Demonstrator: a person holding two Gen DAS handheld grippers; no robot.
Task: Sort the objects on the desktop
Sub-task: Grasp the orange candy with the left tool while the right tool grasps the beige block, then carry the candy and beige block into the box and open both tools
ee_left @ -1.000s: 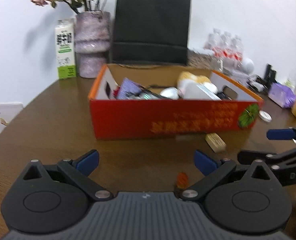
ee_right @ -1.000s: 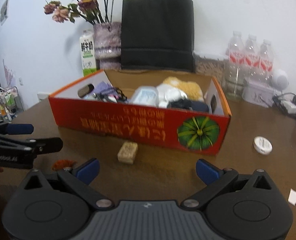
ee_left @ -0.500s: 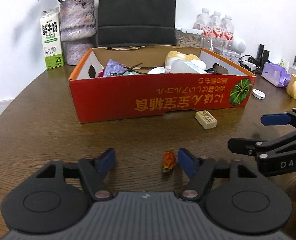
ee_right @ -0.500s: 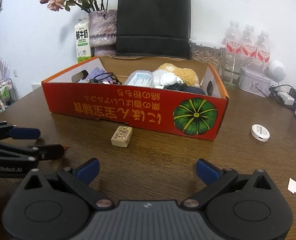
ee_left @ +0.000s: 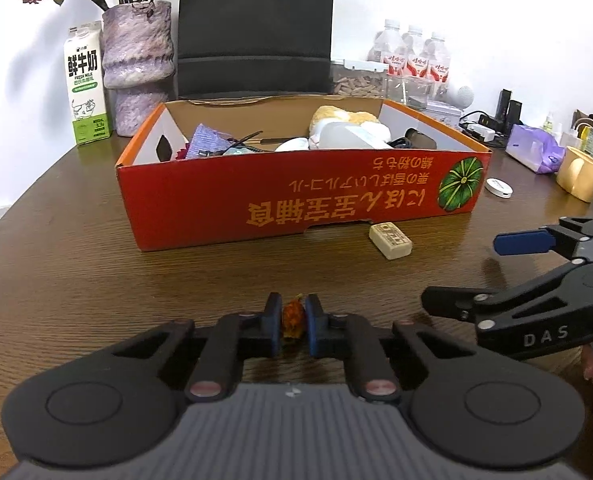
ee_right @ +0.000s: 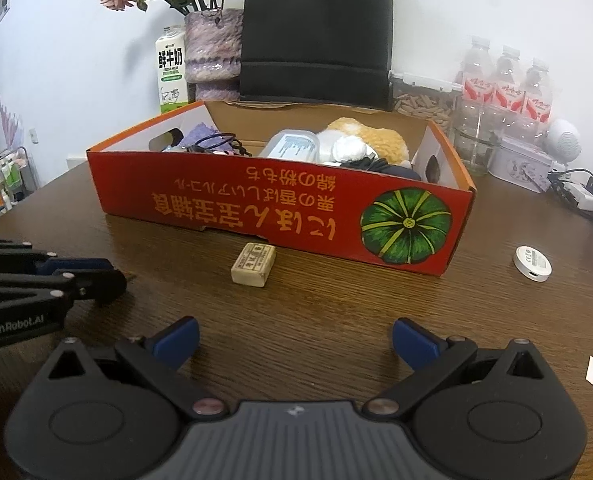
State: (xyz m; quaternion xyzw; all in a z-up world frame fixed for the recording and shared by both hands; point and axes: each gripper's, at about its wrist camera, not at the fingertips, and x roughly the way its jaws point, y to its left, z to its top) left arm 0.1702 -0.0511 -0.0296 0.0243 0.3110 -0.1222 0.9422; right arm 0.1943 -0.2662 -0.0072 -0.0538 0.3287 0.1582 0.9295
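My left gripper is shut on a small orange dried flower that rests on the brown table. It shows from the side at the left of the right wrist view, where the flower is hidden. My right gripper is open and empty above the table; it also shows at the right of the left wrist view. A red cardboard box holding several objects stands behind, also in the right wrist view. A beige eraser lies in front of the box, also in the right wrist view.
A white round case lies right of the box. A milk carton, a vase of flowers, a black bag and water bottles stand at the back. A yellow mug and a purple pack are at right.
My left gripper's jaws have closed from wide open onto the orange dried flower. The right gripper stayed open and has come slightly closer to the box.
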